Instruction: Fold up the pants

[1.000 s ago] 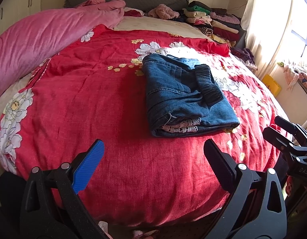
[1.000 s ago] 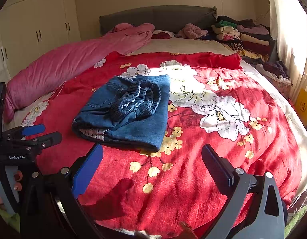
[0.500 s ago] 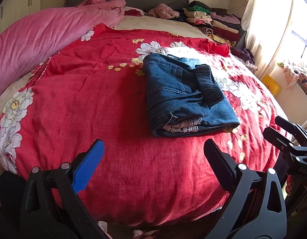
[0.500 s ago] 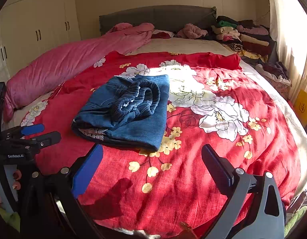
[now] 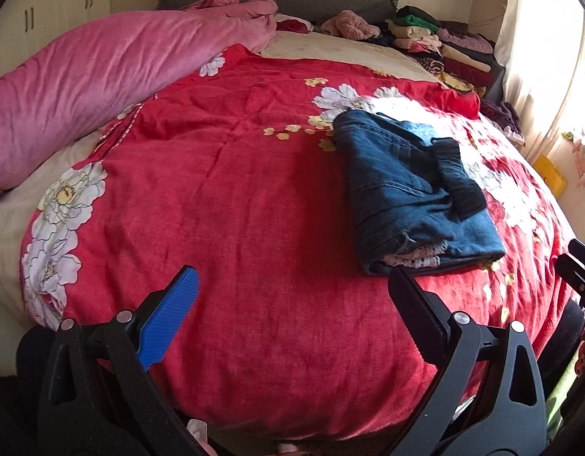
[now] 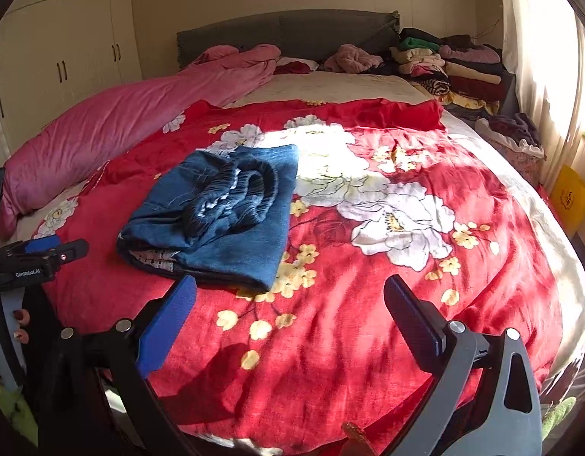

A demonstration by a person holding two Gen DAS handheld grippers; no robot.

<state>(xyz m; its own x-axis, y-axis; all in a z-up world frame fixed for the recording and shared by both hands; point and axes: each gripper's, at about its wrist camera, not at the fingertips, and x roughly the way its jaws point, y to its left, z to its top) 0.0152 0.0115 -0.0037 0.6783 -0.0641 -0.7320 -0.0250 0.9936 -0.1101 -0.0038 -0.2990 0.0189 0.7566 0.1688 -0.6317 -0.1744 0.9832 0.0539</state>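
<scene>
- Left tongs [image 5: 292, 292]: spread, empty, held above the near edge of the bed.
- Right tongs [image 6: 290, 296]: spread, empty, likewise clear of the cloth.
- Pants [image 6: 220, 216]: blue denim, folded into a squat bundle, ahead of the right tongs and to their left; waistband uppermost.
- Risk: the loose waistband and lining at the near edge may spring open if nudged.
- Red floral quilt [image 6: 368, 304]: soft; the bundle could slump.
- Writing: "GenRobot.AI" on the left tongs' body.

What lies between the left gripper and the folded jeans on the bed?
Only bare red floral blanket lies between the left gripper and the folded jeans; nothing else is on that stretch. The left wrist view shows it.
</scene>
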